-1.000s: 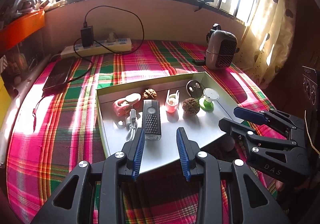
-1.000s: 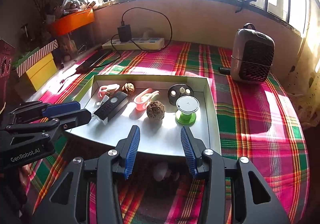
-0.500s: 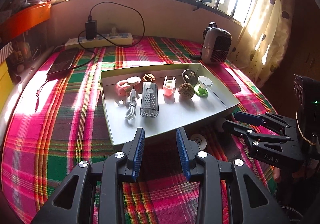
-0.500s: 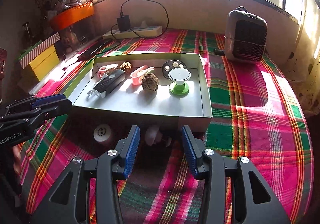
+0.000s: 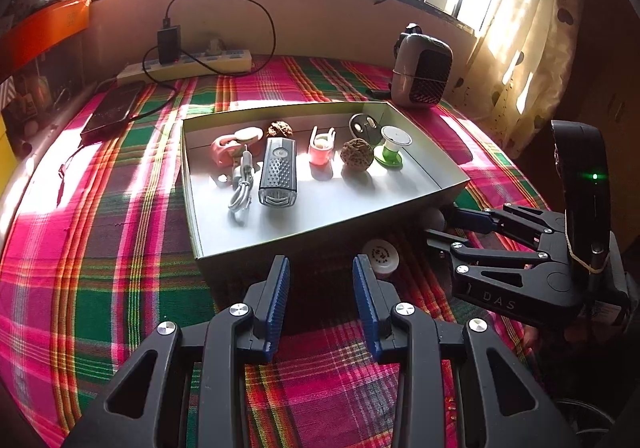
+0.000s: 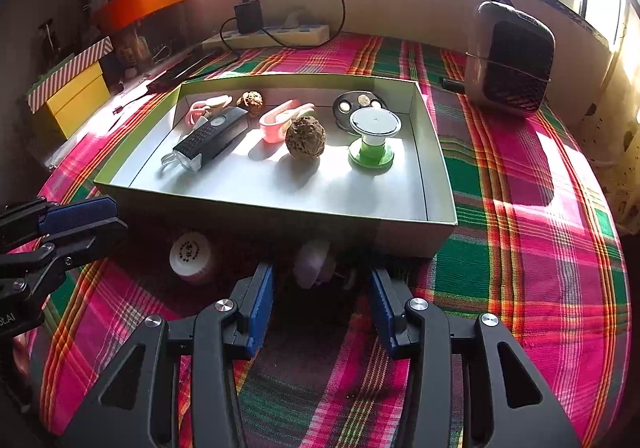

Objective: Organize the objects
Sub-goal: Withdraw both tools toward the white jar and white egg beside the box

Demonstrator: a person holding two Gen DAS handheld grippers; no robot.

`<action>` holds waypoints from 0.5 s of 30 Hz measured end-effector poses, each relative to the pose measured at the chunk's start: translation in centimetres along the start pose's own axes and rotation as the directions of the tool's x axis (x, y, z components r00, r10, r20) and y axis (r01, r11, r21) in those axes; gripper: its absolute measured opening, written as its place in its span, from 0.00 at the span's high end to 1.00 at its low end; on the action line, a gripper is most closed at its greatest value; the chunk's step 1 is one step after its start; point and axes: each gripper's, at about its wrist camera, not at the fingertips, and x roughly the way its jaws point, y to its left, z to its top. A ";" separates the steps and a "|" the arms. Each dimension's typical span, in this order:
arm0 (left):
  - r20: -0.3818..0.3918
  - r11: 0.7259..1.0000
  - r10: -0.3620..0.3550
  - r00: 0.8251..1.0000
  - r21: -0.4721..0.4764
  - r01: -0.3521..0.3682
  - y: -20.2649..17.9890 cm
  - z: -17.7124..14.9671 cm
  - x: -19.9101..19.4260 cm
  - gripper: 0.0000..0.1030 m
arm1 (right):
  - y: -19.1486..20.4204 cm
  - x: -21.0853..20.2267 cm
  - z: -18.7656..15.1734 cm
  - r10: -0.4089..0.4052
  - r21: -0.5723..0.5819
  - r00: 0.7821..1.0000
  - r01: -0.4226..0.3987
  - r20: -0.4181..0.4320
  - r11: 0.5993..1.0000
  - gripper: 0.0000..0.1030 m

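2 grippers hover with jaws apart and empty: the left gripper (image 5: 320, 280) near a white cap (image 5: 381, 256), the right gripper (image 6: 322, 288) before a pale object (image 6: 312, 266) beside the box (image 6: 436, 152).

Box (image 6: 280, 208) lies mid-cloth (image 6: 520, 208). In box: torch (image 6: 208, 138), nut (image 6: 305, 137), spool (image 6: 374, 136). Before box: cap (image 6: 190, 253), plug (image 6: 314, 264). Behind box: power strip (image 6: 272, 35); heater (image 6: 512, 60) behind-right.
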 end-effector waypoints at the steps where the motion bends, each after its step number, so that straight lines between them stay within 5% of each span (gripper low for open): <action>1: -0.002 1.000 -0.003 1.000 0.001 0.003 -0.1 0.0 0.0 0.70 | 0.0 0.1 0.0 -0.004 -0.003 1.000 0.004 -0.001 1.000 0.57; 12: -0.064 0.999 -0.047 0.997 0.013 0.048 -1.3 -0.2 1.8 0.70 | -0.6 0.1 0.1 -0.025 0.010 1.000 0.026 -0.003 1.000 0.57; 15: -0.073 0.999 -0.043 0.996 0.017 0.044 -1.7 0.0 2.4 0.69 | -1.1 0.0 0.0 -0.038 0.022 0.999 0.038 0.001 0.999 0.68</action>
